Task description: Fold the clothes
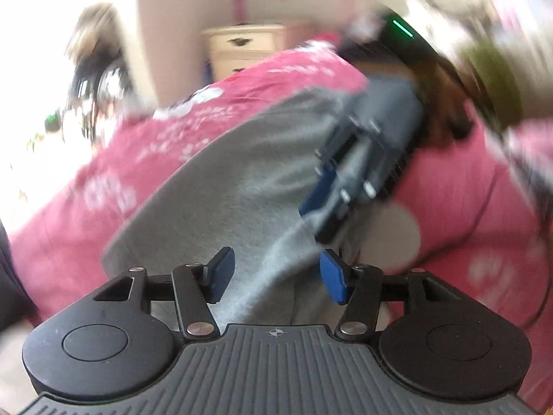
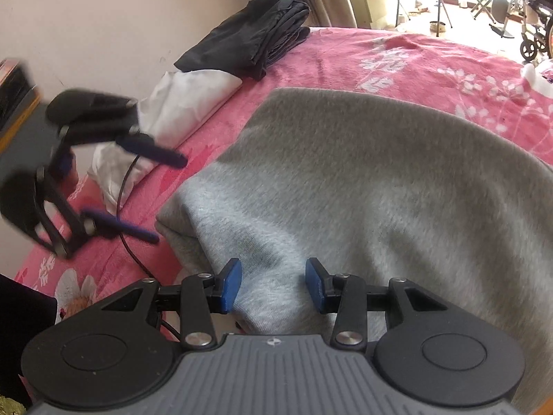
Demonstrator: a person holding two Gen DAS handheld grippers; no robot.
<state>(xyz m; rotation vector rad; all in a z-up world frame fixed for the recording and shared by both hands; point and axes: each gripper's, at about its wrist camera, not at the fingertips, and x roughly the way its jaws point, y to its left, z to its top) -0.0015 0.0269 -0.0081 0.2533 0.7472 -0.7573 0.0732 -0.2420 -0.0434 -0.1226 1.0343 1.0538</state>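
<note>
Both grippers hang with fingers spread wide, gripping nothing. The right gripper (image 2: 273, 285) hovers just over the near edge of the grey sweater (image 2: 363, 186); whether its pads touch the cloth is unclear. The left gripper (image 2: 152, 200) sits off the sweater's side, above the pink bedspread (image 2: 432, 65). The left camera's view is smeared with blur. The sweater lies folded on the bed, near a stack of dark and white clothes (image 2: 221, 69).

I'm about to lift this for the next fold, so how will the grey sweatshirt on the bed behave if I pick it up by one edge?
The grey sweatshirt will probably go floppy and drape, since its folded edge already slumps in soft rolls on the pink blanket. Its fleecy, thick-looking knit suggests some weight, so the far side may drag. The fuzzy surface likely grips rather than slips.
</note>
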